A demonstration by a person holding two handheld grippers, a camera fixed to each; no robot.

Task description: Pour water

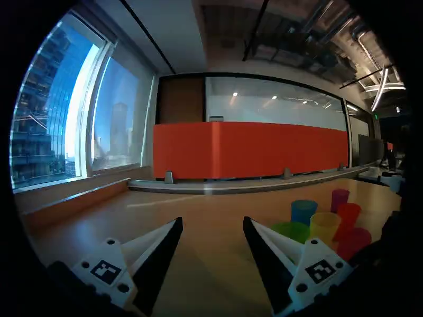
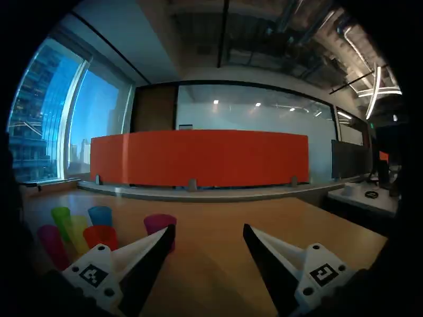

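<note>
Green cup [image 1: 290, 230] half behind left gripper [image 1: 212, 222]

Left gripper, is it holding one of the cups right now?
No, the left gripper is open and empty; the cups stand apart on the table.

You face an orange partition [image 1: 248, 150] across the wooden table [image 1: 206, 214]. Tall windows [image 1: 53, 116] left of it, blue daylight. Exposed ceiling pipes [image 1: 317, 37], dim.

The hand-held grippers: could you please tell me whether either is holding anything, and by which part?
Nothing is held. The left hand-held gripper and the right hand-held gripper are both open and empty; the coloured cups stand apart on the table.
</note>
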